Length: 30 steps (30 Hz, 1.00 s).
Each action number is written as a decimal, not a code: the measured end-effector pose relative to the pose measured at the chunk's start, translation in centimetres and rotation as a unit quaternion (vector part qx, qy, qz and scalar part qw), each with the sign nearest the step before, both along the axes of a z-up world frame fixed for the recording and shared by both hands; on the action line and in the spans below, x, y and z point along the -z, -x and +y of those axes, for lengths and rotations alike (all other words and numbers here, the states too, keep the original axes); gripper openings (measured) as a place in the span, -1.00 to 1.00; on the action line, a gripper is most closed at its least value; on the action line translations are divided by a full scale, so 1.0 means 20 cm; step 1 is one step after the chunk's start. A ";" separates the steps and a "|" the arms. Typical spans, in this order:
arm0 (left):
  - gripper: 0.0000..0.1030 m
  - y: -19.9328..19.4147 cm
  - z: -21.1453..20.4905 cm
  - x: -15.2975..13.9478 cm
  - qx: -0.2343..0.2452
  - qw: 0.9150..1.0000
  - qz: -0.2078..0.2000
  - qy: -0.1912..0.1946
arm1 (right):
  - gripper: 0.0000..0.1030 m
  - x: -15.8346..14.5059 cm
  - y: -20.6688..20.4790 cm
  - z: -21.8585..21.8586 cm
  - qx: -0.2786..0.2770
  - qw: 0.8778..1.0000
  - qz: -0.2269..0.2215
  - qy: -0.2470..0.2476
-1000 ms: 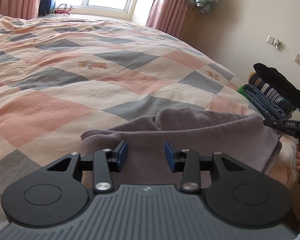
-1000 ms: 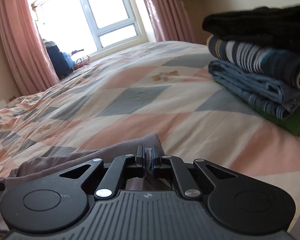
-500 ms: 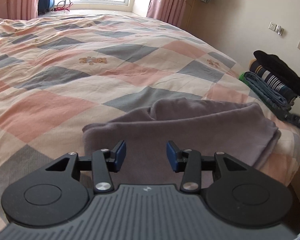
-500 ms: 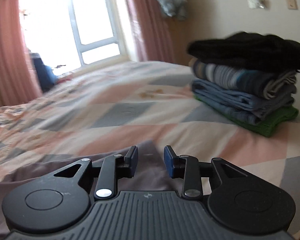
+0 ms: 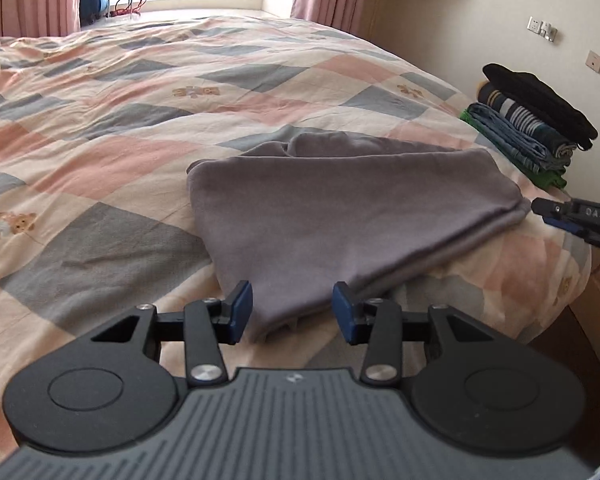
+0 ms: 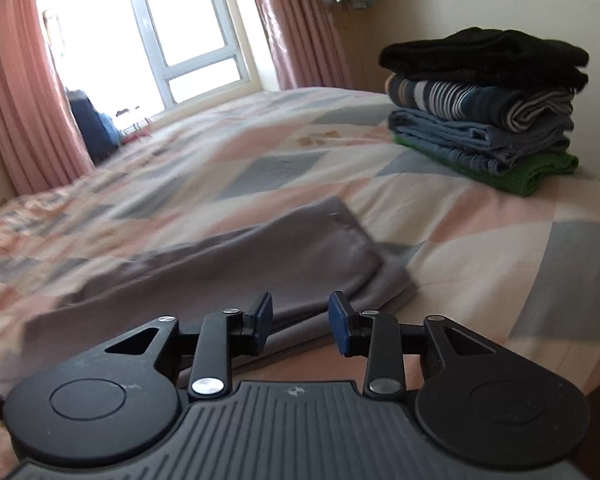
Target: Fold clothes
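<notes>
The left gripper (image 5: 293,307) stands open above the near edge of the folded grey garment (image 5: 340,216), its blue pads clear of the cloth and nothing clamped between them. The right gripper (image 6: 300,322) has just been opening; its jaws are now parted too, with the garment's folded edge lying below and beyond them, not pinched. From the left wrist view the right gripper's tip sits just beside the garment's right-hand corner, though whether it touches is hard to tell. The garment lies flat on the checked quilt (image 5: 100,128) near the bed's edge. A stack of folded clothes (image 6: 484,112) rests further along, well apart from it.
</notes>
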State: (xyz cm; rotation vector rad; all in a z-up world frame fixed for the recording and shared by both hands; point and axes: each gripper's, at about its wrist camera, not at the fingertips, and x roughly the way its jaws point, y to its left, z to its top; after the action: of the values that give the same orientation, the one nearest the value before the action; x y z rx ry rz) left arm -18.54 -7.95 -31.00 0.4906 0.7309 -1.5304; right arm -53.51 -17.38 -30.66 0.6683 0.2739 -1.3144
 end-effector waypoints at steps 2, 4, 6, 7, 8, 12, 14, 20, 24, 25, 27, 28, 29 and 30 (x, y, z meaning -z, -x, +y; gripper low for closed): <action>-0.25 0.03 0.06 -0.04 0.003 1.000 -0.006 0.005 | -0.25 -0.01 -0.04 0.14 -0.001 0.999 -0.037 -0.001; -0.24 0.05 0.13 -0.08 0.006 1.000 -0.015 0.009 | -0.25 0.00 -0.08 0.27 -0.007 0.998 -0.068 -0.006; -0.23 0.07 0.18 -0.11 0.006 1.000 -0.023 0.011 | -0.25 0.01 -0.11 0.37 -0.018 0.996 -0.084 -0.016; -0.22 0.08 0.21 -0.12 0.005 1.000 -0.026 0.011 | -0.25 0.00 -0.13 0.41 -0.023 0.996 -0.082 -0.018; -0.22 0.08 0.23 -0.14 0.004 1.000 -0.028 0.011 | -0.24 -0.02 -0.14 0.45 -0.025 0.997 -0.076 -0.017; -0.15 0.09 0.34 -0.18 -0.004 0.999 -0.039 0.015 | -0.11 -0.13 -0.15 0.55 -0.026 0.998 -0.063 -0.006; -0.07 0.10 0.37 -0.21 -0.007 0.999 -0.043 0.021 | -0.08 -0.18 -0.16 0.59 -0.030 0.998 -0.057 0.003; -0.03 0.12 0.42 -0.26 -0.006 0.998 -0.055 0.034 | 0.00 -0.23 -0.20 0.67 -0.044 0.998 -0.045 0.018; -0.03 0.14 0.43 -0.27 -0.001 0.998 -0.060 0.034 | 0.03 -0.23 -0.20 0.69 -0.049 0.998 -0.045 0.021; -0.03 0.15 0.42 -0.26 0.001 0.998 -0.062 0.032 | 0.03 -0.22 -0.20 0.69 -0.049 0.998 -0.046 0.021; -0.03 0.15 0.41 -0.26 0.002 0.997 -0.065 0.028 | 0.03 -0.21 -0.20 0.68 -0.050 0.997 -0.048 0.020; -0.02 0.15 0.40 -0.25 0.000 0.997 -0.067 0.025 | 0.03 -0.21 -0.21 0.68 -0.051 0.997 -0.050 0.019; -0.02 0.15 0.39 -0.25 -0.001 0.997 -0.068 0.022 | 0.03 -0.20 -0.21 0.67 -0.051 0.997 -0.052 0.018; -0.02 0.14 0.38 -0.24 -0.002 0.997 -0.070 0.019 | 0.03 -0.19 -0.21 0.65 -0.052 0.997 -0.052 0.016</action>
State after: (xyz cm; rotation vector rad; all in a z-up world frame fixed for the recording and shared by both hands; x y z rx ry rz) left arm -21.39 -0.31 -26.19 0.5609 0.5940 -1.4867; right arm -49.24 -4.30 -26.81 0.6846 0.2002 -1.1779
